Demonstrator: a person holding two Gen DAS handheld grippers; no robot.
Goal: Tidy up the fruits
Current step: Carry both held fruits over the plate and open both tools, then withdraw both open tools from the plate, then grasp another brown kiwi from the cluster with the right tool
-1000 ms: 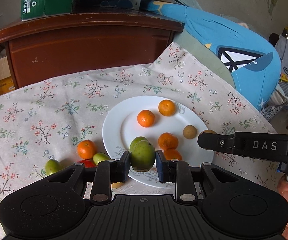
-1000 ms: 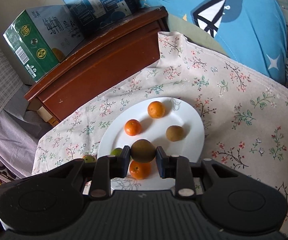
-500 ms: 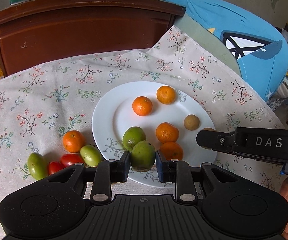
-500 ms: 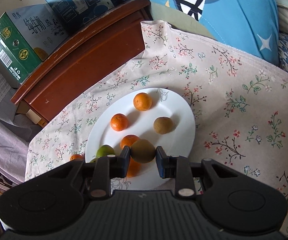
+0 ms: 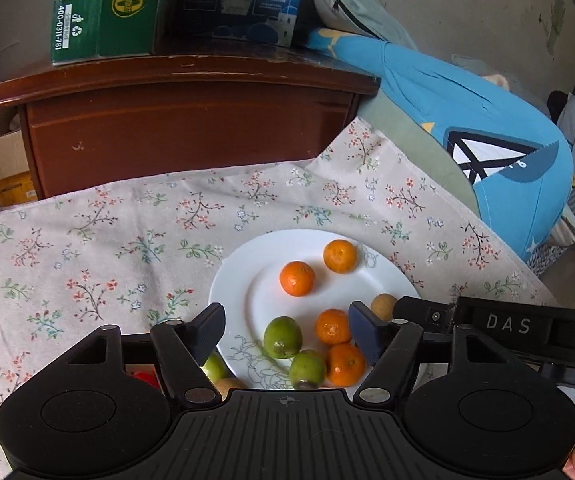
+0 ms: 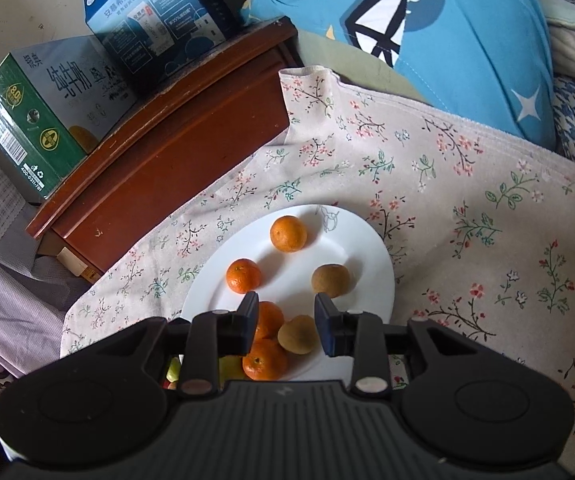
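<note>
Fruits land on the plate [image 5: 243, 280]: both grippers, left [image 5: 286, 330] and right [image 6: 286, 322], are opening, their green fruit [image 5: 307, 368] and kiwi [image 6: 298, 334] now released at lower centre.

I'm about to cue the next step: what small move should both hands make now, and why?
Probably lift both grippers straight back off the plate. The left gripper has its jaws opening with the green fruit lying free on the plate, and the right gripper has its jaws opening around the kiwi, which rests on the plate too.
</note>
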